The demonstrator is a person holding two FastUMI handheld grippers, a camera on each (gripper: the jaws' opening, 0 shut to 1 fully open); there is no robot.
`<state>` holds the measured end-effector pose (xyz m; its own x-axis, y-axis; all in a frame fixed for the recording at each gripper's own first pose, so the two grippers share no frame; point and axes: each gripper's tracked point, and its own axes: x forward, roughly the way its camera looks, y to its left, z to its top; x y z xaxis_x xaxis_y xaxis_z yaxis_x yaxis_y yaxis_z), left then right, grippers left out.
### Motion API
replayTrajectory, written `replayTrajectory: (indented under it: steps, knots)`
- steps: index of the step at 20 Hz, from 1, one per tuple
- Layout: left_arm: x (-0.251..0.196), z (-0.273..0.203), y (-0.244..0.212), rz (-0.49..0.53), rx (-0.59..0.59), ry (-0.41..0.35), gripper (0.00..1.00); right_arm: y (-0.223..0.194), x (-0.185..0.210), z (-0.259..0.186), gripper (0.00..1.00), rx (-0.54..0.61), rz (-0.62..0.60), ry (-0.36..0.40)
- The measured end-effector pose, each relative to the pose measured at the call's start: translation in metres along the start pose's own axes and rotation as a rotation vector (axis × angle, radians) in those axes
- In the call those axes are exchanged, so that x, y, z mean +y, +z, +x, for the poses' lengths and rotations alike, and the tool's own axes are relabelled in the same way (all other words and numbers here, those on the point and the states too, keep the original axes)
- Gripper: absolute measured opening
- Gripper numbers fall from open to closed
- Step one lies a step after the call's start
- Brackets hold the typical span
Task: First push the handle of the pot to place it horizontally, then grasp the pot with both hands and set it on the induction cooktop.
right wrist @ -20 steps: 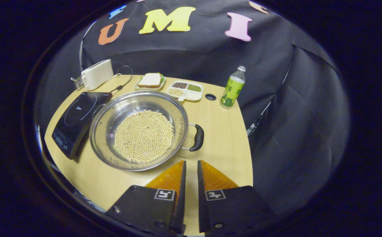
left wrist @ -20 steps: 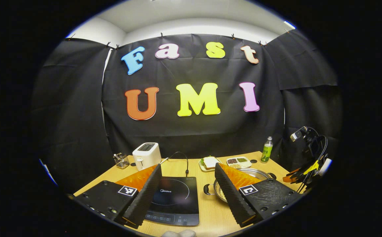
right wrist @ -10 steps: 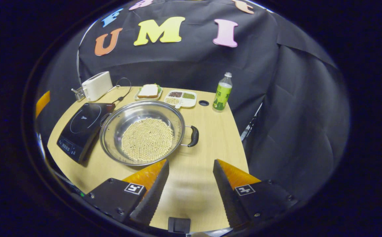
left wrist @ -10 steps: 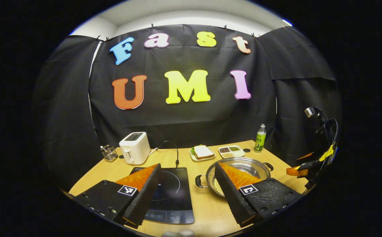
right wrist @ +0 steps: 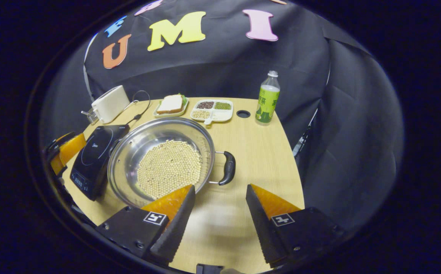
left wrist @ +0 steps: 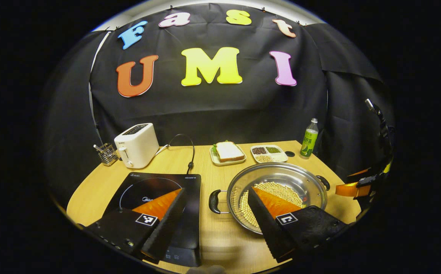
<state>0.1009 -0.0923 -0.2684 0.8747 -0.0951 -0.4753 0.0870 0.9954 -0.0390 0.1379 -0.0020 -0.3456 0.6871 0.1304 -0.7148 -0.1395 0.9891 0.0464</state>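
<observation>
- Since a second ago: right gripper (right wrist: pixel 217 213) gone from nearly closed to wide apart; left gripper (left wrist: pixel 217 217) lowered toward the table (left wrist: pixel 201 161), more tabletop now in its view.
- Pot (right wrist: pixel 159 160): round, shallow, shiny steel, floor covered with pale round beans (right wrist: pixel 169 167); two black loop handles on opposite sides.
- Axis: in the right gripper view, handle line running left to right, near handle (right wrist: pixel 228 167) toward the right edge of the table.
- Location: resting on the table just beside the induction cooktop (right wrist: pixel 94 158), not on it.
- Left gripper: fingers spread wide, holding nothing, one over the cooktop, one over the pot.
- Right gripper: holding nothing, just short of the pot.
- Behind: toaster (left wrist: pixel 134 144), sandwich plate (left wrist: pixel 228 152), divided dish (left wrist: pixel 269 152), green bottle (right wrist: pixel 268 99).
</observation>
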Motion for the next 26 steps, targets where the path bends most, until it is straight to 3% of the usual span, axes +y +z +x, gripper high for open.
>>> replayTrajectory:
  steps: [5,13,16,17,18,20,22,23,24,25,26]
  knots:
    - [-0.001,0.049,-0.03,0.02,0.108,0.037,0.97,0.012,-0.004,0.043,0.89,0.04,0.02,0.036]
    - [-0.014,0.084,-0.061,0.019,0.217,0.033,1.0,0.014,0.003,0.081,0.83,0.11,0.007,0.09]
    - [-0.022,0.09,-0.064,0.011,0.236,0.019,0.97,0.009,0.007,0.087,0.8,0.135,0.01,0.102]
    - [-0.022,0.092,-0.067,0.013,0.247,0.02,0.98,0.009,0.006,0.086,0.71,0.135,0.013,0.097]
    - [-0.021,0.093,-0.07,0.012,0.258,0.023,0.99,0.009,0.006,0.087,0.7,0.135,0.013,0.1]
    - [-0.015,0.098,-0.073,0.004,0.272,0.037,0.95,0.007,0.005,0.086,0.72,0.144,0.019,0.1]
    - [-0.009,0.098,-0.075,-0.009,0.289,0.049,0.84,0.007,0.005,0.087,0.68,0.159,0.037,0.093]
    - [-0.009,0.101,-0.076,-0.02,0.295,0.044,0.73,0.007,0.005,0.086,0.65,0.166,0.044,0.087]
    - [-0.009,0.101,-0.077,-0.026,0.308,0.038,0.73,0.006,0.005,0.086,0.64,0.173,0.04,0.081]
    - [-0.01,0.1,-0.076,-0.029,0.321,0.032,0.81,0.007,0.004,0.085,0.61,0.18,0.035,0.074]
    - [-0.01,0.099,-0.076,-0.036,0.334,0.03,0.69,0.006,0.004,0.085,0.6,0.187,0.032,0.07]
